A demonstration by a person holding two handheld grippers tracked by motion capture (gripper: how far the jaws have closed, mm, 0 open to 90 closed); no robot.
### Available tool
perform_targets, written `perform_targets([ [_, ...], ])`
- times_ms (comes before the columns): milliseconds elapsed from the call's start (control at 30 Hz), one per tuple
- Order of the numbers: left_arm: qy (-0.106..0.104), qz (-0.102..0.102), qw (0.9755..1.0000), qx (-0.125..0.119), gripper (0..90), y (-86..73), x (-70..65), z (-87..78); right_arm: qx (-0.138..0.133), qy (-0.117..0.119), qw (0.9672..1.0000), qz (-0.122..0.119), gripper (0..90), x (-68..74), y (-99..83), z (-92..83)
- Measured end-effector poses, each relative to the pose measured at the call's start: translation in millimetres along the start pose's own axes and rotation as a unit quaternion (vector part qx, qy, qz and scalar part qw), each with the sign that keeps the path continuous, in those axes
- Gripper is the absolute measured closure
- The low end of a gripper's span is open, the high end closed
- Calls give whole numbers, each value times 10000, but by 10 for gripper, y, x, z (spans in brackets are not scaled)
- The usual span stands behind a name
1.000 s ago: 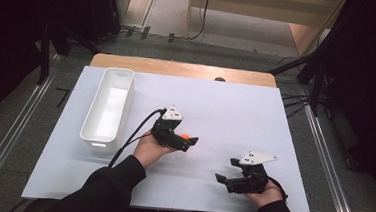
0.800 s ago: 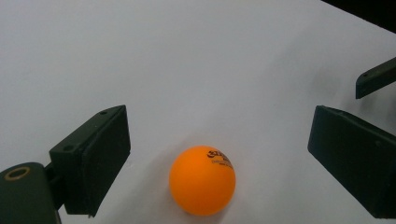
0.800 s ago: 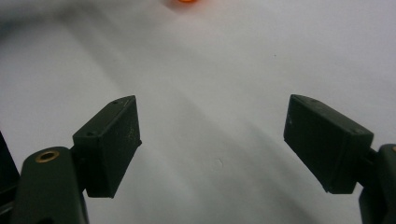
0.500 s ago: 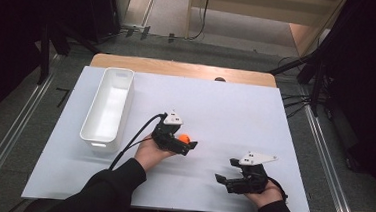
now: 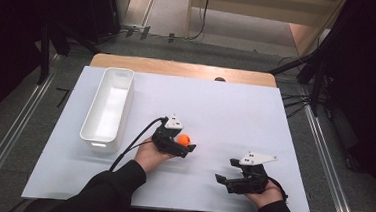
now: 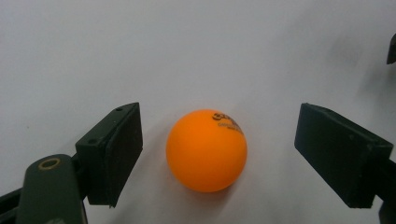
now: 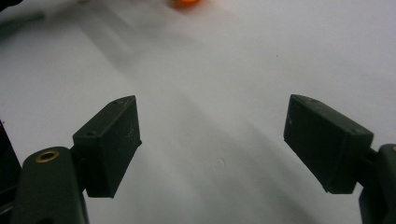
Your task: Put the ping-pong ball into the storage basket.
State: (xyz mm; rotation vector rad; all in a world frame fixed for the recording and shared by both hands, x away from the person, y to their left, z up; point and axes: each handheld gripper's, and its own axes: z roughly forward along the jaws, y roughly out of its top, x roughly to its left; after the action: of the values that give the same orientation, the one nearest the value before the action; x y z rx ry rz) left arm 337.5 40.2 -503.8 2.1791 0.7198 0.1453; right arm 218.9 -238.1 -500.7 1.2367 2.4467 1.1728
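The orange ball (image 6: 206,150) sits on the white counter (image 5: 235,114) between the closing, not yet touching jaws of the left hand-held gripper (image 6: 219,156); an off-centre squeeze could squirt it away.

Both forearms come in over the counter's near edge. The left claw (image 5: 186,145) lies near the counter's middle, held low in the hand; its jaws have just been closing and stand apart, pressing on nothing. The right claw (image 5: 226,179) rests near the near right corner, pointing left, jaws spread wide.
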Motion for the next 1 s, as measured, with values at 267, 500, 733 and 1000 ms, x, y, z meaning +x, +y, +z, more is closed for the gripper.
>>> perform_targets([
  [267,186,122,9995,203,156,-59,2,64,9,-3,10000,5,174,1,2,1],
  [500,323,252,9989,239,161,-72,-28,82,7,-4,10000,-4,174,2,1,2],
  [733,494,313,9980,235,205,-77,-51,83,13,-6,10000,-10,174,3,1,2],
  [1000,514,375,9978,189,309,-83,-65,75,16,-2,10000,-22,174,3,0,3],
])
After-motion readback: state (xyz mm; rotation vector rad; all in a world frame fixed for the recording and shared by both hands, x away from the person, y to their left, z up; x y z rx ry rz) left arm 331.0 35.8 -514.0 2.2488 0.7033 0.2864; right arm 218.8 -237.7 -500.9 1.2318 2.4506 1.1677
